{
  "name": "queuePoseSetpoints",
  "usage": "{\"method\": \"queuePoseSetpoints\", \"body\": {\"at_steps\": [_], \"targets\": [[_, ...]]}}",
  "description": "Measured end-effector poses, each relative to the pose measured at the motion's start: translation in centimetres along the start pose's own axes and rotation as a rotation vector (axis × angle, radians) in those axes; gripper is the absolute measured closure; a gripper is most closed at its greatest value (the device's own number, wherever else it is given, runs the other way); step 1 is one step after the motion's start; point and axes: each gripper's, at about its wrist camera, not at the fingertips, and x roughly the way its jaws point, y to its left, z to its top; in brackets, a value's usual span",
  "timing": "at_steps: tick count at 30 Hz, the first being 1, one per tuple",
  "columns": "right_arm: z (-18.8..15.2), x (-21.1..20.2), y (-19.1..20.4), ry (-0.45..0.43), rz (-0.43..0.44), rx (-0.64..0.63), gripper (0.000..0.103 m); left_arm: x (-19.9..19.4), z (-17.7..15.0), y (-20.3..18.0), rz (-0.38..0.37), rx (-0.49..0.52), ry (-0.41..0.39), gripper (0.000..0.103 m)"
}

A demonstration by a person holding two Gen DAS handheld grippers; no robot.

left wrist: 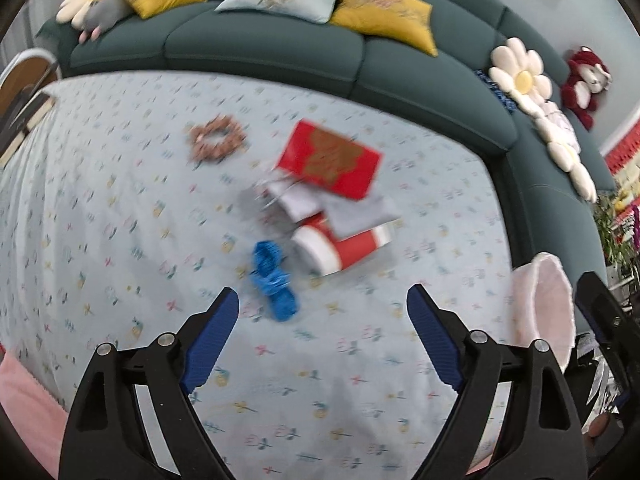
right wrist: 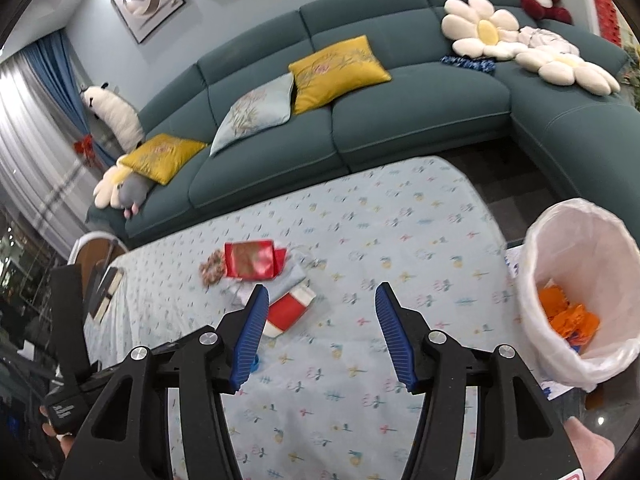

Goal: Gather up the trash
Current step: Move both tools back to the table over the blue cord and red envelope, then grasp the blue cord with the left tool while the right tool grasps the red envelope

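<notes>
Left gripper (left wrist: 322, 306) spread wide, nothing between its pads. Just ahead, toward its left finger: crumpled blue wrapper (left wrist: 273, 280) on floral tablecloth (left wrist: 120, 240). Beyond: toppled red paper cup (left wrist: 340, 246), grey paper, red envelope (left wrist: 330, 160).

Right gripper (right wrist: 318, 300) apart, empty. To its right: lined trash bin (right wrist: 560, 232) holding orange scraps (right wrist: 568, 314). Farthest: teal sofa (right wrist: 400, 120).

The desk (left wrist: 120, 220) is looked down on steeply and closely from the left wrist, facing the sofa (left wrist: 280, 48). From the right wrist it is viewed shallower, from further back, bin (right wrist: 580, 288) at right. Shared: red envelope (left wrist: 330, 160), red cup (left wrist: 340, 246), sofa.
</notes>
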Motion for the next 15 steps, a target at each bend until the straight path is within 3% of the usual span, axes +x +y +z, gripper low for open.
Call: {"method": "queuePoseSetpoints", "body": {"at_steps": [15], "targets": [[-0.4,8.1,3.2,0.131,-0.001,-0.039,0.049,7.8,0.2,4.9,0.005,-0.115,0.149,0.022]]}}
